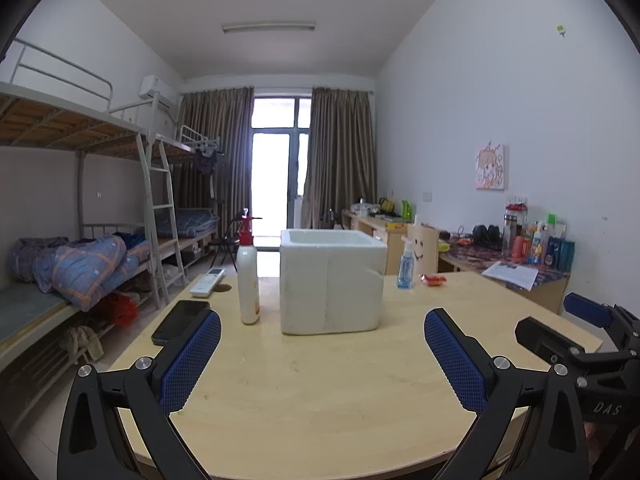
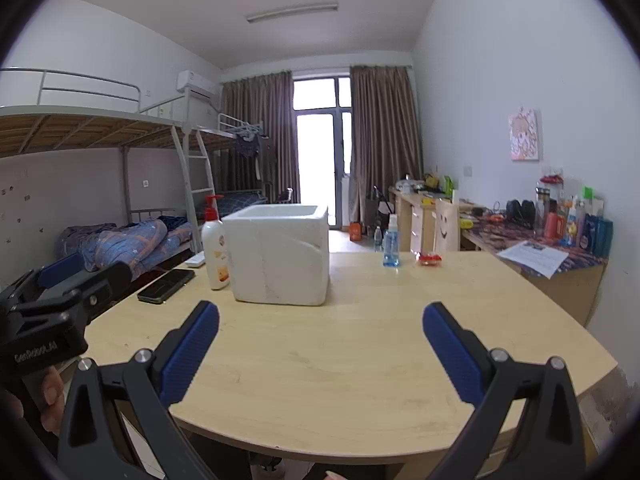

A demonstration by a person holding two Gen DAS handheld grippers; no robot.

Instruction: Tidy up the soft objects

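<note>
A white foam box stands open-topped on the light wooden table; it also shows in the right wrist view. What lies inside it is hidden. A small red soft packet lies at the table's far right, also in the right wrist view. My left gripper is open and empty above the near table. My right gripper is open and empty, to the right of the left one. Each sees the other at its frame edge.
A white lotion pump bottle stands left of the box. A black phone and a white remote lie at the table's left. A blue spray bottle stands right of the box. Bunk beds left, cluttered desks right.
</note>
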